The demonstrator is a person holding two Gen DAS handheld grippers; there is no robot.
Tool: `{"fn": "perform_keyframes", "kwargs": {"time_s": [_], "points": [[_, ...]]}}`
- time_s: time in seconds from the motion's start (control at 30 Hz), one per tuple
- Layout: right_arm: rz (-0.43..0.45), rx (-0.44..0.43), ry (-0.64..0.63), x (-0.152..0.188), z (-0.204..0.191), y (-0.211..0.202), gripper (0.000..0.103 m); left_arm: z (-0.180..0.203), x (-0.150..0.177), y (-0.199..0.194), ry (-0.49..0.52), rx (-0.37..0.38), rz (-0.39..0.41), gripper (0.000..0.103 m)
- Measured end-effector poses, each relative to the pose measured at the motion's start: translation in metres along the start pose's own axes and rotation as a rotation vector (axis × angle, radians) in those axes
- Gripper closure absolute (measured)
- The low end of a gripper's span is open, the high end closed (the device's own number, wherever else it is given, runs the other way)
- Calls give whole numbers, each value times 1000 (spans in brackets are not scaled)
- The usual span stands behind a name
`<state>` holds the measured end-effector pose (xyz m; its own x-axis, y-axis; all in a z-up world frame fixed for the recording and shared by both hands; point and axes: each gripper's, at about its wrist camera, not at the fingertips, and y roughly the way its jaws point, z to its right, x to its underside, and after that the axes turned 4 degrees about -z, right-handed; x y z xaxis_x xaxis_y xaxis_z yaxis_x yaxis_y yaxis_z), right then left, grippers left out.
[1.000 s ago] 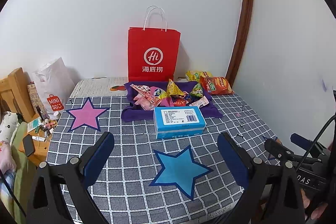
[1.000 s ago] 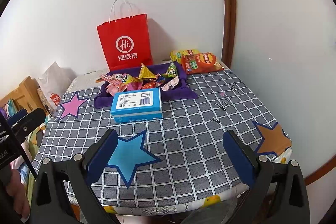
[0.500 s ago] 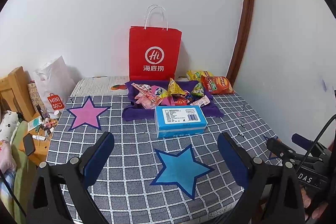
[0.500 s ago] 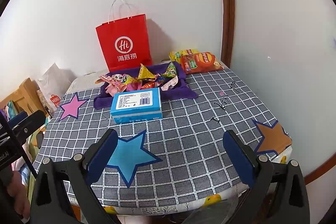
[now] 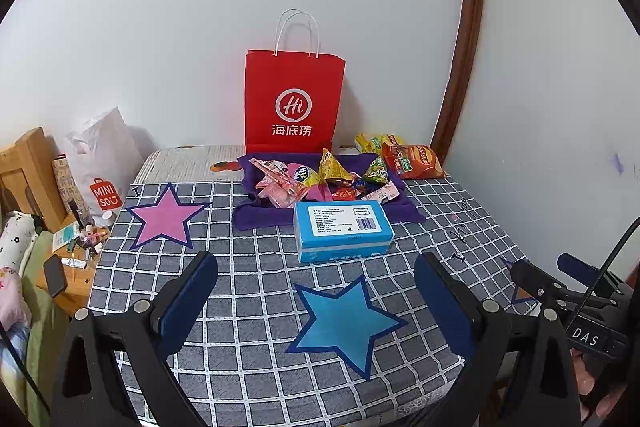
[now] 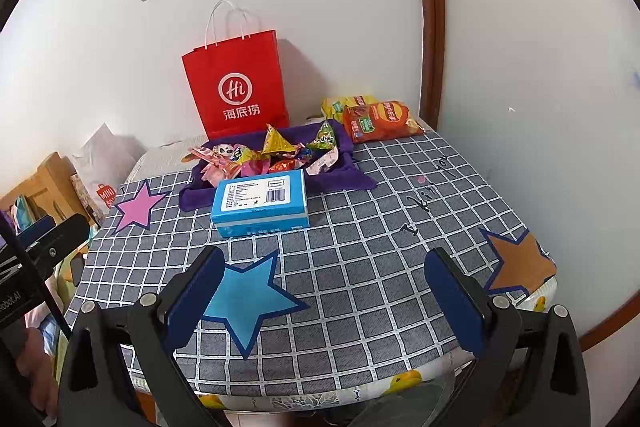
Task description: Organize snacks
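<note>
Left gripper (image 5: 316, 291) spread wide, empty. Right gripper (image 6: 324, 283) spread wide, empty. One blue box (image 6: 260, 203) mid tabletop (image 6: 380, 247). One red bag (image 6: 236, 87), two chip bags (image 6: 376, 119) at far edge. Three stars.

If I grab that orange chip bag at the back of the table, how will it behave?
The puffy orange foil chip bag probably feels light for its size and gives under a squeeze. Its glossy film looks slippery, so it may slide out of the tool. Contents likely crush easily; it lies flat, so rolling seems unlikely.
</note>
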<state>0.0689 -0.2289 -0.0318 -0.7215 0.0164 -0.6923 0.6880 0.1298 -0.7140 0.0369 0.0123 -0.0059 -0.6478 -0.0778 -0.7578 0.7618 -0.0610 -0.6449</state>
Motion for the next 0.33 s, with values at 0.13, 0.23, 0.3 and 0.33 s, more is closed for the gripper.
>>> {"fn": "perform_keyframes", "kwargs": {"time_s": [0.13,0.23,0.3,0.33], "points": [[-1,-1,2,0,0,0,4,1,0,0,-2,-3,0,4],[-1,-1,3,0,-1,0,4,1,0,0,-1,-1,0,4],[-1,-2,3,0,-1,-1,4,2,0,0,2,-4,2,4],[0,-2,3,0,-1,-1,4,3,1,0,9,-3,4,4]]}}
